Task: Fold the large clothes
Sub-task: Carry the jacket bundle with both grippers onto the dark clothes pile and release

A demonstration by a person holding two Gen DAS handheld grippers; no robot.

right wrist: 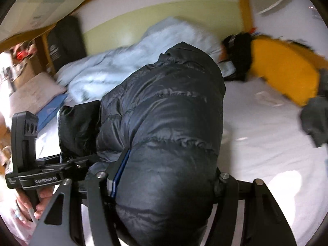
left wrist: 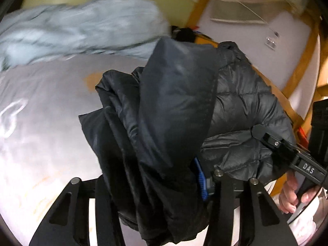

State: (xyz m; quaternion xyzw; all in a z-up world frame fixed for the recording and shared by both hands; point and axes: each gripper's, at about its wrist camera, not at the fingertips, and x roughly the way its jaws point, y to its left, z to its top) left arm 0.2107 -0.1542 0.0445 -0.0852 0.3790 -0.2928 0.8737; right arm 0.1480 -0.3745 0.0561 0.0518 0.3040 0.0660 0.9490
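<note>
Right wrist: right gripper [right wrist: 164, 186] half-shut, pinching black puffer jacket [right wrist: 164, 106].

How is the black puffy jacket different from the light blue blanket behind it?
The black jacket is dark, shiny and quilted in puffy rows; the light blue blanket is pale, soft-looking and rumpled. The jacket is bunched up and clamped in the left gripper and right gripper; the blanket lies loose on the bed, untouched. Both are big, soft fabric things.

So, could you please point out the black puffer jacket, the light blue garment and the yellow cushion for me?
black puffer jacket [right wrist: 164, 106]: right wrist view, on its quilted outer shell.
light blue garment [left wrist: 82, 30]: left wrist view, mid-fabric.
yellow cushion [right wrist: 283, 69]: right wrist view, on its flat face.
</note>
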